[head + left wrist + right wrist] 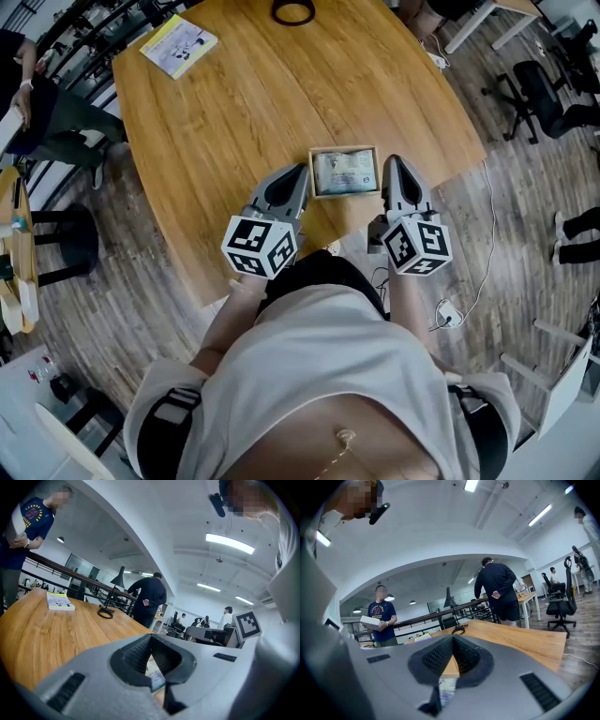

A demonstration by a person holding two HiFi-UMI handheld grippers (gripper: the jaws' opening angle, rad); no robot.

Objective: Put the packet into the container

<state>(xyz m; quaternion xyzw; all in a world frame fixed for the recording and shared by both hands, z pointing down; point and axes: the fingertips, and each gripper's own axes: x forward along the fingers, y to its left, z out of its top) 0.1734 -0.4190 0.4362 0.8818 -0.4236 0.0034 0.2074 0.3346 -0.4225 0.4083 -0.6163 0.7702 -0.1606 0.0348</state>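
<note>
Packet (344, 172) lies inside container (313, 174) at table (234, 103) near edge. Left gripper (302, 172) and right gripper (393, 162) flank it — jaws together, nothing clamped.

Between left claw (298, 178) and right claw (396, 173), just beside both: container (345, 149), on counter (234, 122), near its front edge. In container: packet (344, 172). Well ahead of both claws, at counter's far edge: ring (293, 11). Far ahead and left of left claw, on counter: booklet (178, 45).
</note>
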